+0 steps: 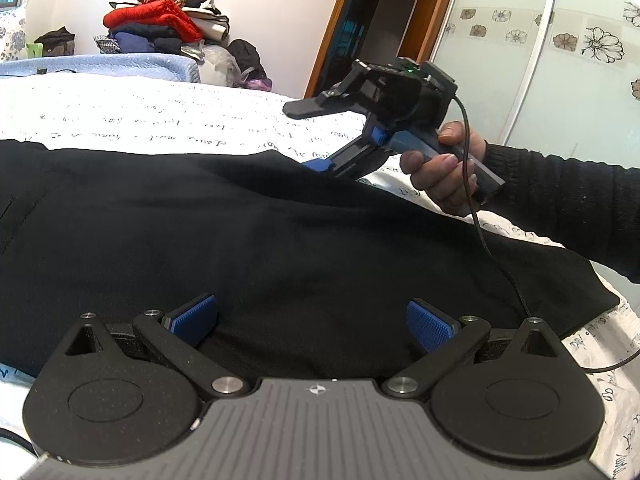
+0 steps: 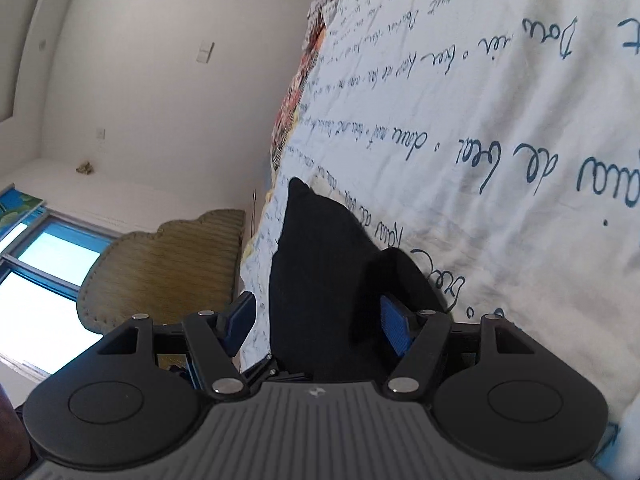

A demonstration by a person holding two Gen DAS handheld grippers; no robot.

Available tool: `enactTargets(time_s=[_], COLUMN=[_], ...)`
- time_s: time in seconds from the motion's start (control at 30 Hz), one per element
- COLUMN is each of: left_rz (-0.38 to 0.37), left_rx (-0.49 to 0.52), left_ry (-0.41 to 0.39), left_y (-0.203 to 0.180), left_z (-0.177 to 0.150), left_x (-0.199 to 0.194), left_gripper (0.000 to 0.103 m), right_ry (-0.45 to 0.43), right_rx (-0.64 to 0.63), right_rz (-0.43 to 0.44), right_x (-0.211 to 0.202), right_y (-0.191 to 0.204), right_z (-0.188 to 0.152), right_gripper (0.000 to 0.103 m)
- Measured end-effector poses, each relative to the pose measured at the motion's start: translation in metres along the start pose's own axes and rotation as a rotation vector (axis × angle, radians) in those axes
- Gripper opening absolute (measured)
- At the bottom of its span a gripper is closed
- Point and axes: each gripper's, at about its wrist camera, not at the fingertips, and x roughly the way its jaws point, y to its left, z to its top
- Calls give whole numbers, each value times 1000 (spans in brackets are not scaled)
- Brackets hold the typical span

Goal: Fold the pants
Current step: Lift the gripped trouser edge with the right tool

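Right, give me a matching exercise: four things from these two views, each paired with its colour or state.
Things:
1. pants
2. left gripper
3. bedsheet
4. jacket on the pile

Colour or state:
A. white with blue handwriting
B. red
C. black, spread across the bed
D. open, above the dark cloth

Pairs: 1-C, 2-D, 3-A, 4-B

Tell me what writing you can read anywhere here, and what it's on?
"de": dark blue cursive on the white bedsheet, upside down in the right wrist view.
The rest of the sheet's script: illegible.
Small emblem on the gripper body: no letters.
Black pants: no label visible.
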Motion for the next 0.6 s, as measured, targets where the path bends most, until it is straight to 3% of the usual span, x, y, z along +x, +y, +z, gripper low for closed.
enactTargets(time_s=[0.27,0.37,0.5,0.6], left_rz=[0,5,33,37], left_rx=[-4,-1,33,40], left_ry=[0,3,20,29], left_y=[-3,-3,-11,-13], left_z=[2,3,3,3], left_x=[-1,0,3,4], left_gripper=[102,102,102,102], right_ry=[31,9,-25,-28], right_rx=[-16,21,94,136], right_rz=[-67,-43,54,36], right_x=[6,3,10,16], right_y=[-3,-6,-12,-12], right_z=[5,4,15,34], right_gripper=[65,67,70,71])
